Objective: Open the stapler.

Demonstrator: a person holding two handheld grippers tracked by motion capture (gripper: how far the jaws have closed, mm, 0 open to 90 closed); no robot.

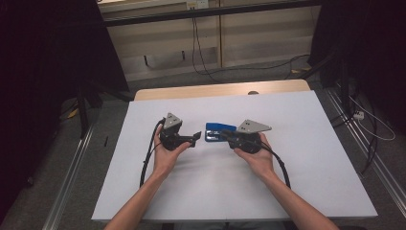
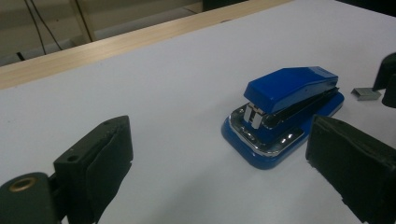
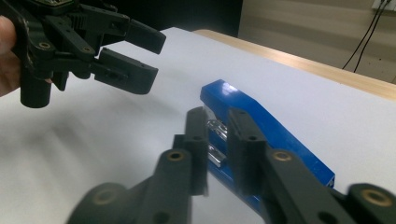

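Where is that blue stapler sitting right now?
In the high view the blue stapler lies on the white table near its middle, between the left gripper and the right gripper, close against the right one's jaws.

**Both grippers held low over the table, tips facing each other**

Left gripper: held in the left hand, palm up under the body, jaws pointing toward the person's right. Jaws wide apart in the left gripper view, nothing between the pads. Forearm comes in from the bottom edge, angled up and right.

Right gripper: cupped in the right hand, jaws pointing toward the person's left. Jaws nearly together, narrow gap between them in the right gripper view; nothing seen gripped between them. Right forearm angled up and left.

Tips near, not touching. Cables trail back beside each wrist.
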